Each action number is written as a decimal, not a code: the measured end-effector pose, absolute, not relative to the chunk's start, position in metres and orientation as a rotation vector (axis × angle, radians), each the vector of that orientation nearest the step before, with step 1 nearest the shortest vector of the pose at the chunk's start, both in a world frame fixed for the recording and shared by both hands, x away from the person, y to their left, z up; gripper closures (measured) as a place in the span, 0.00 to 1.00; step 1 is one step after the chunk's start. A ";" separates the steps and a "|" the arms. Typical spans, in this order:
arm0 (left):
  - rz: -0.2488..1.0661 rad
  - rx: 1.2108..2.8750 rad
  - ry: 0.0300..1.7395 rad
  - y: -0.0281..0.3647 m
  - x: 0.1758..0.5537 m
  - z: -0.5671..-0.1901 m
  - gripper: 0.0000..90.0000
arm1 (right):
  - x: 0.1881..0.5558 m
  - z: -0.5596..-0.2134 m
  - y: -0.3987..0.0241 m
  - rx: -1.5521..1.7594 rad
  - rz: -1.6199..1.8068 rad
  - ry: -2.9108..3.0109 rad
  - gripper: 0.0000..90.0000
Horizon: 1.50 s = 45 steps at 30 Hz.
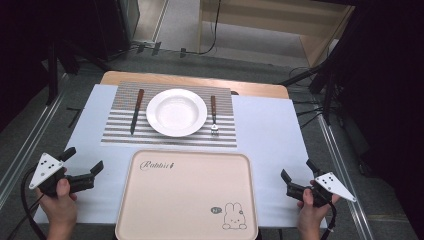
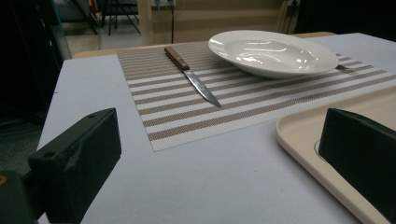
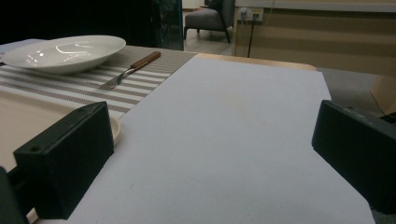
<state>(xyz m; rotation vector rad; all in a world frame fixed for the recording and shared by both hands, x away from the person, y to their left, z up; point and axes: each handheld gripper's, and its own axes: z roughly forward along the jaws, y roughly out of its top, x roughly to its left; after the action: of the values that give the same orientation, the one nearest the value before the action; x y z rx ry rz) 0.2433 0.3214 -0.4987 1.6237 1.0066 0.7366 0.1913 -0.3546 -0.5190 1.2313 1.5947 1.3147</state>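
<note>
I hold the left gripper (image 1: pixel 84 161) and right gripper (image 1: pixel 297 173) wide and empty at the table's (image 1: pixel 270 130) near corners, flanking the beige tray (image 1: pixel 187 200); plate (image 1: pixel 176 112), knife (image 1: pixel 136 111), fork (image 1: pixel 214 115) lie on the striped placemat (image 1: pixel 115 127) beyond

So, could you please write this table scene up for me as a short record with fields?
Surface: pale table cover
Mat: striped placemat at the far side
Plate: white plate, empty, in the middle of the placemat
Knife: knife on the placemat, left of the plate
Fork: fork on the placemat, right of the plate
Tray: beige tray, empty, at the near edge
Left hand-held gripper: open, holding nothing, left of the tray
Right hand-held gripper: open, holding nothing, right of the tray
</note>
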 end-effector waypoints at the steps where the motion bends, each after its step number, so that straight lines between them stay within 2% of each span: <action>1: 0.734 1.622 1.003 0.322 0.243 -0.499 0.00 | 0.191 -0.519 -0.355 1.231 1.315 1.595 0.00; 19: 0.750 1.696 0.998 0.316 0.245 -0.495 0.00 | 0.192 -0.520 -0.352 1.217 1.302 1.611 0.00; 32: 0.789 1.712 0.972 0.294 0.241 -0.477 0.00 | 0.192 -0.520 -0.351 1.207 1.300 1.622 0.00; 45: 0.758 1.744 0.923 0.269 0.253 -0.460 0.00 | 0.192 -0.520 -0.350 1.206 1.295 1.622 0.00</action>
<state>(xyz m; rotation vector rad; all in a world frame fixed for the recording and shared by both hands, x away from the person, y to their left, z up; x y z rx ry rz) 0.2533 0.2694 -0.4601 1.7444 0.9233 0.7578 0.1919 -0.3503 -0.5202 1.2059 1.6225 1.2947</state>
